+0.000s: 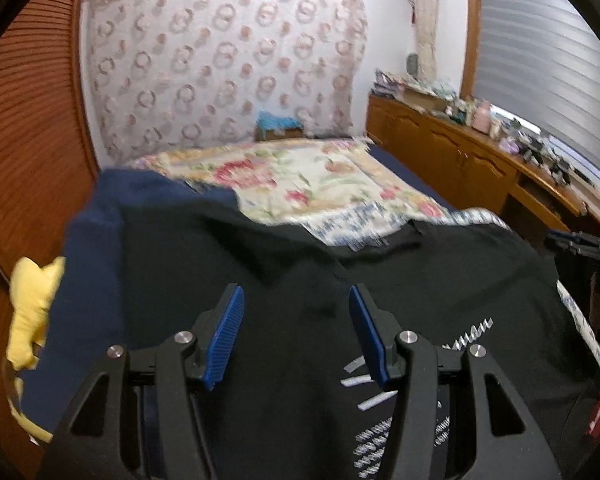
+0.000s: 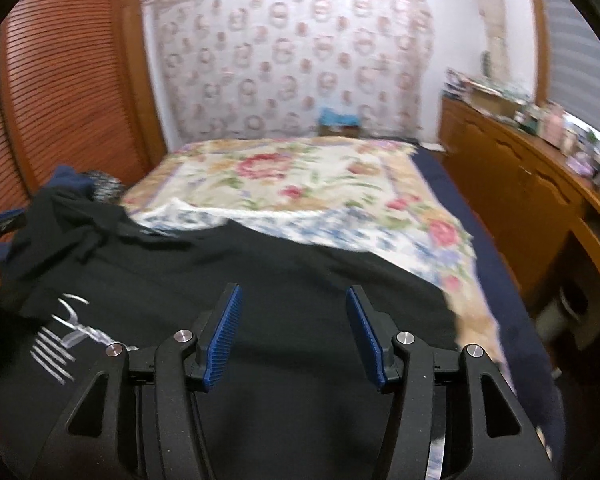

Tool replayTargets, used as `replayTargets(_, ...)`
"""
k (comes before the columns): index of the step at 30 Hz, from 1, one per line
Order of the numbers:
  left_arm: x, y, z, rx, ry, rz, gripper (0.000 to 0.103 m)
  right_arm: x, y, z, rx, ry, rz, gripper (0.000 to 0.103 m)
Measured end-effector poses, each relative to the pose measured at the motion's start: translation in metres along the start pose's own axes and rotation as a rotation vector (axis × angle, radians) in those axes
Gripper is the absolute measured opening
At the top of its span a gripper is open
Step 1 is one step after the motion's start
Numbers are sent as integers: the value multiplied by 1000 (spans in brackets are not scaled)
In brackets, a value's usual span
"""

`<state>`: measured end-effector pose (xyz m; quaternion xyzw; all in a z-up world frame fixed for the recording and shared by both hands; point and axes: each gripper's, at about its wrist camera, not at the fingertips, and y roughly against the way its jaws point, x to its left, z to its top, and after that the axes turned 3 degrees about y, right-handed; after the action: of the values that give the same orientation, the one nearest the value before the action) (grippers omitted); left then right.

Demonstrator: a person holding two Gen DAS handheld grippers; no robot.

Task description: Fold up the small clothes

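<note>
The black cotton T-shirt with white print (image 1: 300, 280) is lying spread across the floral-quilted bed (image 2: 300, 176), its length running sideways beneath both tools. The left tool (image 1: 296, 334) and right tool (image 2: 294, 334) are hovering wide open and holding nothing, each above its own side.

A T-shirt (image 1: 300, 264) lies on the bed's near end (image 2: 340, 184), a dresser (image 2: 520, 184) to its right.
</note>
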<state>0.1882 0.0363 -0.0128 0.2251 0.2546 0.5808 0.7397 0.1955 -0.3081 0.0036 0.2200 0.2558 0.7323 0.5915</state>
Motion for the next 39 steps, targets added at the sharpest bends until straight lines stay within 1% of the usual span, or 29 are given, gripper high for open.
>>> replayTargets(5, -28, -21, -19, 70, -38, -33, 54, -52, 4, -30, 79, -56, -106, 55)
replayTargets(8, -39, -32, -26, 107, -59, -47, 54, -75, 4, -44, 116, -94, -130, 55)
replayTargets(12, -48, -43, -32, 149, -86, -44, 54, -94, -2, -51, 154, -148, -129, 55)
replayTargets(16, -50, -50, -40, 193, -95, -40, 54, -101, -7, -54, 170, -176, -156, 55)
replayTargets(21, -54, -57, -48, 238, -125, -47, 54, -110, -17, -59, 211, -223, -125, 55)
replayTargets(24, -60, -56, -51, 217, -156, -54, 57, -115, -17, -59, 214, -245, -99, 56)
replayTargets(26, -62, -56, -52, 226, -161, -77, 67, -119, -18, -58, 216, -255, -81, 56)
replayTargets(28, -61, -57, -52, 231, -167, -86, 72, -122, -19, -58, 218, -265, -61, 56)
replayTargets(31, -61, -58, -51, 235, -172, -94, 75, -124, -19, -59, 221, -276, -36, 56)
replayTargets(33, -62, -58, -52, 246, -181, -116, 85, -121, -20, -59, 225, -272, -15, 56)
replayTargets(34, -64, -58, -52, 253, -194, -122, 91, -119, -20, -58, 224, -267, -9, 53)
replayTargets(35, -68, -59, -53, 258, -212, -121, 95, -118, -20, -58, 222, -259, -7, 50)
replayTargets(36, -69, -59, -54, 261, -216, -122, 96, -114, -18, -57, 220, -242, -12, 48)
replayTargets(37, -69, -60, -53, 263, -211, -123, 97, -112, -17, -56, 216, -228, -19, 41)
replayTargets(38, -69, -60, -53, 264, -212, -122, 97, -109, -16, -55, 210, -212, -26, 30)
replayTargets(39, -69, -59, -53, 264, -212, -122, 98, -105, -16, -54, 207, -191, -31, 27)
